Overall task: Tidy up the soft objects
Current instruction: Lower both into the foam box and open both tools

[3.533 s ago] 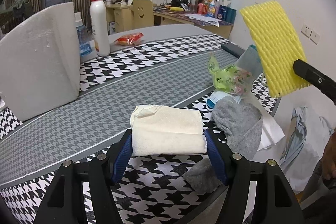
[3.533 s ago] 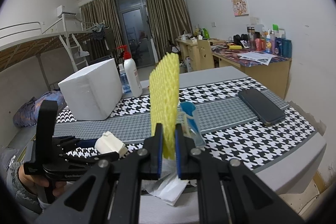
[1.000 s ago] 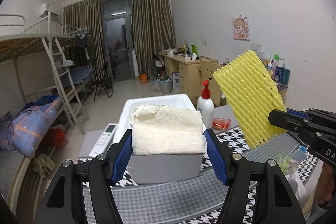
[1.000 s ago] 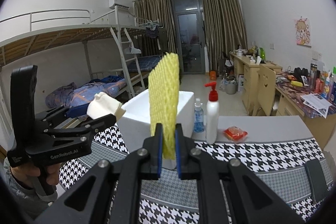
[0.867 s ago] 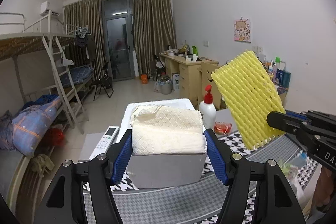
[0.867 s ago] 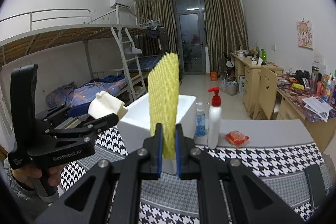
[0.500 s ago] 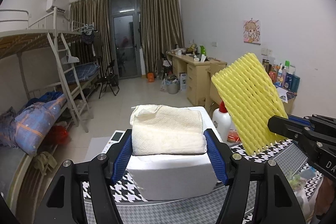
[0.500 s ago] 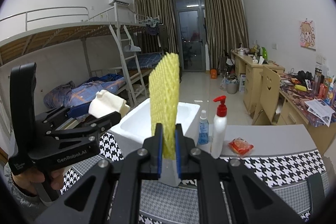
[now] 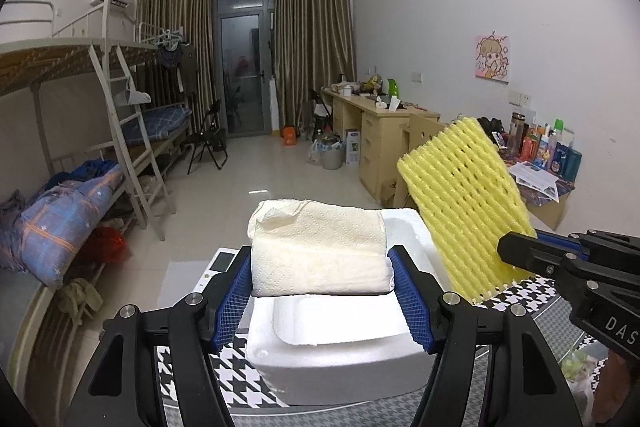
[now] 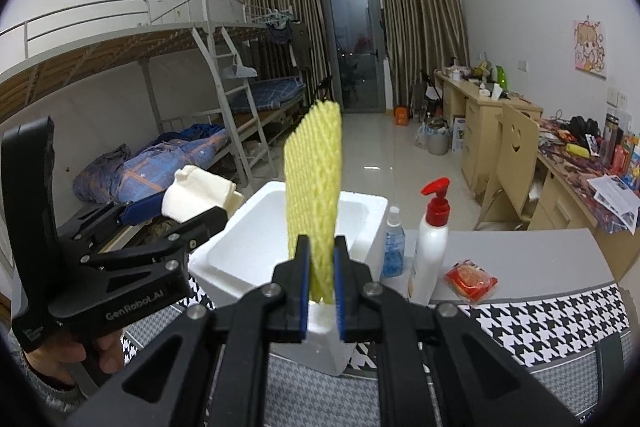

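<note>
My left gripper (image 9: 320,281) has its fingers (image 9: 234,301) clamped on the folded cream towel (image 9: 320,253) at lower centre, above the open white foam box (image 9: 340,343). My right gripper (image 10: 322,285) pinches the upright yellow foam net (image 10: 314,203) between narrow fingers, mid-frame. The box stands on the houndstooth surface (image 10: 556,323) beside a red-capped pump bottle (image 10: 430,239).

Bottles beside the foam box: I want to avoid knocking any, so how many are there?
2: a small blue spray bottle next to the foam box, and a red-pump white bottle beside it. Others may be hidden.
</note>
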Demonstrator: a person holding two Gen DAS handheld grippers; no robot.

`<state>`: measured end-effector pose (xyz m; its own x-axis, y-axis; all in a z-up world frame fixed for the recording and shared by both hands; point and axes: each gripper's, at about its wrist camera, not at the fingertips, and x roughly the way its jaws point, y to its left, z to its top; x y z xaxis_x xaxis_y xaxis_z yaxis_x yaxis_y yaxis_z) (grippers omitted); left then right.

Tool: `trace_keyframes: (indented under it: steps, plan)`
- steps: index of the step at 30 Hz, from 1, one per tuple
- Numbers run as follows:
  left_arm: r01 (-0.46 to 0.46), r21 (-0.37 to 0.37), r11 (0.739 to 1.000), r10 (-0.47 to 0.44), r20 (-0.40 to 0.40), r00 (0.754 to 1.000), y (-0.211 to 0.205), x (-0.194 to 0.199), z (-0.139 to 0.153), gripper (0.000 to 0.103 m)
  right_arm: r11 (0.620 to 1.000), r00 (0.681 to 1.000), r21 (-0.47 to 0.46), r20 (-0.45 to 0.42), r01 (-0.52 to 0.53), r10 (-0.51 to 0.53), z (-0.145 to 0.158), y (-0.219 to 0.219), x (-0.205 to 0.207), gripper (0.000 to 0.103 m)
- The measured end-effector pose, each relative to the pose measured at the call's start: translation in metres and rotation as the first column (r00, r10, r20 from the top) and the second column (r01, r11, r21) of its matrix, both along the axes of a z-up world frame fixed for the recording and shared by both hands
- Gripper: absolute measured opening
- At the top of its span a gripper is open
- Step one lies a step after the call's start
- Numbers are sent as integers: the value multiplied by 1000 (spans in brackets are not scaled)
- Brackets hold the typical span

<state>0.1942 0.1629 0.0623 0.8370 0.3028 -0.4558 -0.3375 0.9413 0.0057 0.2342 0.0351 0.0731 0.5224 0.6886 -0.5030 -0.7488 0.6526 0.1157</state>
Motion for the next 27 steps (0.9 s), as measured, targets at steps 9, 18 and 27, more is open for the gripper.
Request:
trace_keyframes:
  steps: [9, 18, 27]
  plan:
    - [11, -28, 1000, -12, -35, 999, 14, 17, -12, 68, 999, 1000, -35, -25, 4, -5, -7, 17, 11, 13]
    - [24, -34, 999, -26, -60, 998, 21, 34, -22, 68, 998, 1000, -65, -27, -7, 6, -14, 32, 15, 13]
    - [8, -8, 1000, -9, -113, 994, 31, 44, -38, 89, 995, 998, -96, -57, 11, -17, -23, 38, 26, 60]
